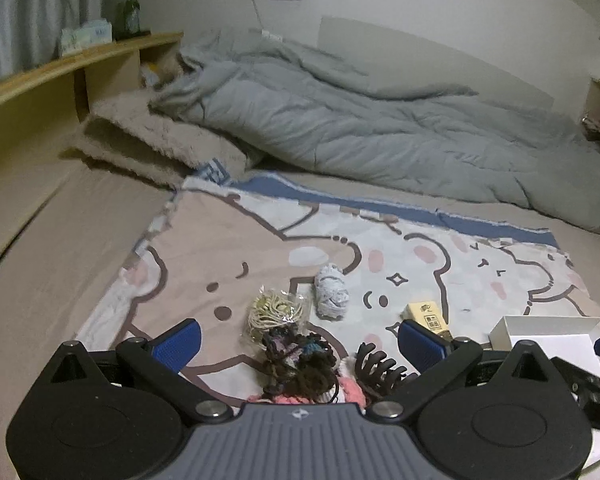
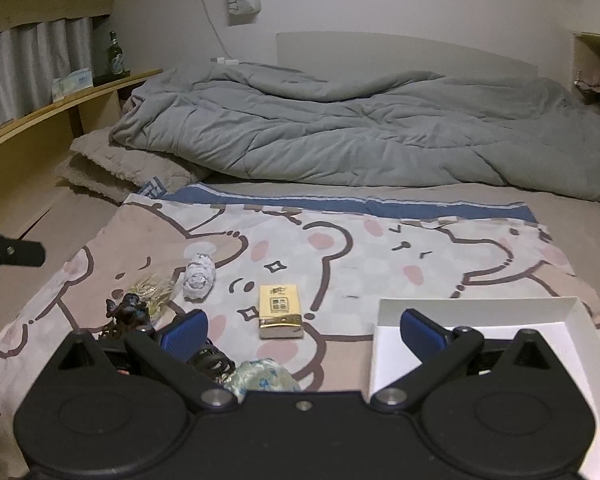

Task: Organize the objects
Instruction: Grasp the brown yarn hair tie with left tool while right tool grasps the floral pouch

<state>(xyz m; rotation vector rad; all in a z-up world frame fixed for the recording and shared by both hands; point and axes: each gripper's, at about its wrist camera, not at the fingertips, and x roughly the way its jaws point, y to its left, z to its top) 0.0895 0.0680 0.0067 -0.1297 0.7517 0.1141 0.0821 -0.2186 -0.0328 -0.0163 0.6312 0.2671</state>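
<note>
Small items lie on a cartoon bear cloth (image 1: 228, 240) on the bed. My left gripper (image 1: 300, 340) is open and empty, low over a dark yarn bundle (image 1: 296, 356) and a black claw hair clip (image 1: 380, 364). Beyond lie a bag of beige cord (image 1: 274, 312), a grey-white yarn ball (image 1: 332, 292) and a yellow tissue pack (image 1: 426, 314). My right gripper (image 2: 304, 332) is open and empty, just behind the tissue pack (image 2: 280, 310). A white open box (image 2: 540, 340) sits at the right, under its right finger (image 2: 422, 334). A floral pouch (image 2: 262, 376) lies by the gripper base.
A rumpled grey duvet (image 2: 340, 136) and a fluffy beige blanket (image 1: 156, 144) fill the far half of the bed. A wooden shelf (image 1: 80, 60) on the left holds a green bottle (image 1: 130, 12) and a tissue box (image 1: 86, 36). The white box also shows in the left wrist view (image 1: 548, 336).
</note>
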